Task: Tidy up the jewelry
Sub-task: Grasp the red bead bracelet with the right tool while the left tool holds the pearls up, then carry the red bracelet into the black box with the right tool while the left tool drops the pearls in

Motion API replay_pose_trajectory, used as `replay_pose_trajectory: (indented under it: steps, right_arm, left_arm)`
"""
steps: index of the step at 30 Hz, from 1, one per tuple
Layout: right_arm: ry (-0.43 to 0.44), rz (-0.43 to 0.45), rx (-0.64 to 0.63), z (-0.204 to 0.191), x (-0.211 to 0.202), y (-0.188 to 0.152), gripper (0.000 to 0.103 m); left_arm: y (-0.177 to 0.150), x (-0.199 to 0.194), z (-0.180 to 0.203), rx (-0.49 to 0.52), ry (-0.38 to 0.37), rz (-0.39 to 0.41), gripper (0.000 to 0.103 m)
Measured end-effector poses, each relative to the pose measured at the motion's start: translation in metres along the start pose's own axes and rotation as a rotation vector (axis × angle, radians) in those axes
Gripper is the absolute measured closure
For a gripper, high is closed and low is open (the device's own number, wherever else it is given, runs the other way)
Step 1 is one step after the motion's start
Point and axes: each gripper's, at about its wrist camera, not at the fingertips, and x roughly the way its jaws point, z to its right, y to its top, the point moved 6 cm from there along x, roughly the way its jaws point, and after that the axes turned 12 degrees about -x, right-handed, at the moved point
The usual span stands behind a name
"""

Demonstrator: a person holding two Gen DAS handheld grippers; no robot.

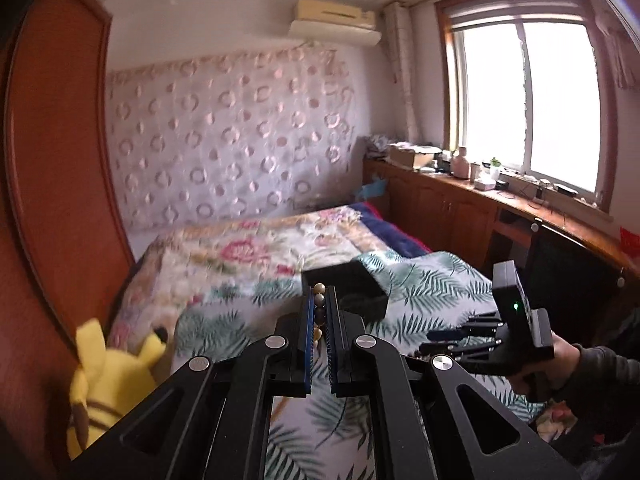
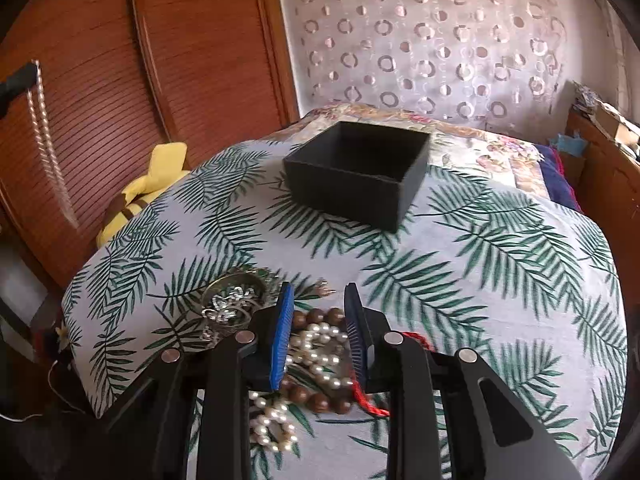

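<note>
Broadly, the working surface is a bed covered by a white cloth printed with green palm fronds, over a floral quilt. An open square black box stands on the cloth and serves as landmark. Beyond the box hangs a pale curtain with ring patterns; to its left stand red-brown louvred wooden wardrobe doors, and a yellow plush toy lies at the bed edge on that side. In the left wrist view a bright window with a wooden cabinet run beneath it lies right of the box, and a wall air conditioner sits high above.

Left tongs: drawn together on a string of round beads, cream and dark, pinched between the blue pads. They are raised in front of the box, nearer the camera. From the right wrist view a pale bead strand hangs vertically at far left, well left of the box; its long axis runs straight down.

Right tongs: blades apart, holding nothing. They stand over a heap of jewelry on the cloth, on the near side of the box and well apart from it. Between the blades lie white pearl strands tangled with brown wooden beads; a red cord trails under the right blade. A silver filigree piece on a round bronze-toned disc lies just left of the left blade. The heap has no single direction that can be told.
</note>
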Motion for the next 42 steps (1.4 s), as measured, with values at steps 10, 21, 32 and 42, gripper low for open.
replay_pose_trajectory:
  steps: [10,21,32,42]
  right_arm:
    - [-0.065,-0.023,0.051,0.043,-0.012,-0.019,0.075]
    - [-0.095,-0.164,0.025,0.048,0.019,-0.054,0.084]
    - [-0.090,-0.079,0.008,0.061,0.006,-0.023,0.099]
    - [-0.074,0.029,-0.015,0.082,-0.003,0.048,0.099]
  left_arm:
    - [0.013,0.036,0.027,0.021,-0.042,-0.021,0.099]
    - [0.006,0.083,0.039,0.026,-0.079,-0.062,0.099]
    - [0.010,0.139,0.031,-0.013,-0.099,-0.110,0.099]
    - [0.063,0.177,0.040,0.000,-0.119,-0.090,0.099]
